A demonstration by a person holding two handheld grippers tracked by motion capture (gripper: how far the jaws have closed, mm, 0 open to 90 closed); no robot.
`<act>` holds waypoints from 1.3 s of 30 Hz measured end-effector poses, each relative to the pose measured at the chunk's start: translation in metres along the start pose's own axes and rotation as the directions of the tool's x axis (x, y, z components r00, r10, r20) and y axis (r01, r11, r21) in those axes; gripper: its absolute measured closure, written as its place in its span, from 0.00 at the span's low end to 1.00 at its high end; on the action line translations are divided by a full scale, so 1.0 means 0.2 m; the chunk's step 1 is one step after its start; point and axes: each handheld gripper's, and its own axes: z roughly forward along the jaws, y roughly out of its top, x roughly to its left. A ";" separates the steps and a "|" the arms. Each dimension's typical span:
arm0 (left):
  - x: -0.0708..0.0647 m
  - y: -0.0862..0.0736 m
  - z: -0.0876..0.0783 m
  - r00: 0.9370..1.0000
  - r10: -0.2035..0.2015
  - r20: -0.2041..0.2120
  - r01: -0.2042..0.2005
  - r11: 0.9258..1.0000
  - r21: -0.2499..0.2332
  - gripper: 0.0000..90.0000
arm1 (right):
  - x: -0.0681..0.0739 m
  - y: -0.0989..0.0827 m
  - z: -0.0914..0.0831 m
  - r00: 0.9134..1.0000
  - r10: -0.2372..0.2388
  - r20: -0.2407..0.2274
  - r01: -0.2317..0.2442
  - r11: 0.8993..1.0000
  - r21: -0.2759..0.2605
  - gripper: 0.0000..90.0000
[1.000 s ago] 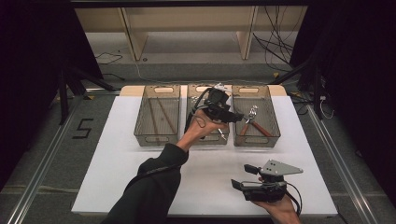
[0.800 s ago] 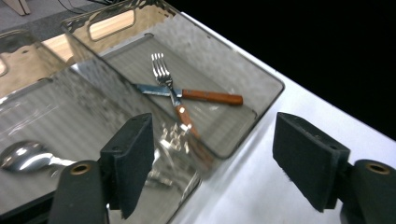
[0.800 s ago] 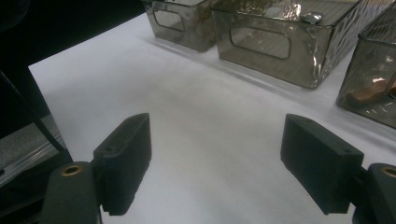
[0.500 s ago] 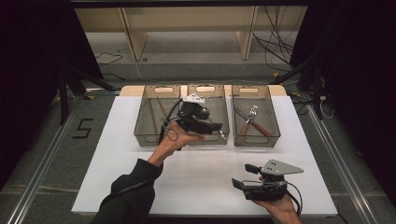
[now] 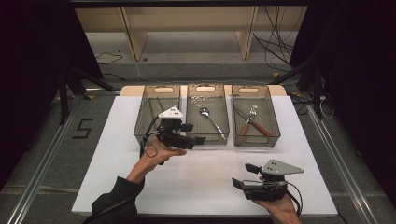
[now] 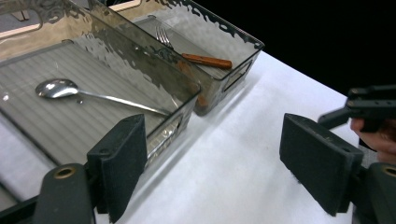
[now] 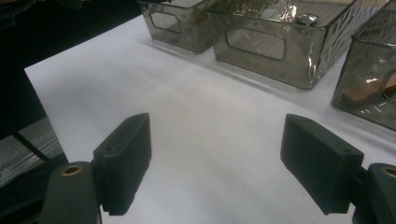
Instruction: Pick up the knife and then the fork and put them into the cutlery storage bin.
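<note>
my left gripper (image 5: 198,139) has pulled back off the middle bin (image 5: 223,135), jaws just opened, empty. spoon (image 6: 58,88) lies inside, ahead-left. drop looks done. right gripper (image 5: 239,182) wide apart, idle.

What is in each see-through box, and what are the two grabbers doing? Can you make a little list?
left bin: nothing seen inside
middle bin: spoon
right bin: wooden-handled fork and another wooden handle
left gripper: jaws just opened, nothing between them, before the middle bin
right gripper: open, holds nothing, over the white table
</note>
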 end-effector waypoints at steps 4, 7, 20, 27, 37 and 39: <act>-0.01 -0.05 -0.04 1.000 0.005 -0.009 -0.005 1.000 -0.011 0.25 | 0.00 0.00 0.00 1.000 0.001 0.003 -0.001 1.000 0.000 0.28; -0.01 -0.08 -0.07 1.000 0.015 -0.013 -0.015 1.000 -0.008 0.25 | 0.00 0.00 0.00 1.000 -0.001 0.004 0.001 1.000 -0.001 0.28; -0.02 -0.32 -0.24 0.999 0.017 -0.049 -0.019 0.999 -0.042 0.24 | 0.01 0.00 0.00 1.000 -0.001 0.014 0.001 1.000 -0.009 0.28; -0.02 -0.42 -0.30 0.998 0.024 -0.061 -0.027 0.998 -0.058 0.23 | 0.01 0.00 0.00 1.000 -0.001 0.017 0.001 1.000 -0.013 0.28; -0.01 -0.53 -0.33 0.997 -0.011 -0.081 0.006 0.998 -0.062 0.21 | 0.01 0.00 -0.01 1.000 -0.004 0.026 0.005 1.000 -0.020 0.28; -0.01 -0.55 -0.34 0.997 -0.012 -0.079 0.007 0.998 -0.063 0.21 | 0.01 0.00 -0.01 1.000 -0.004 0.026 0.004 1.000 -0.019 0.28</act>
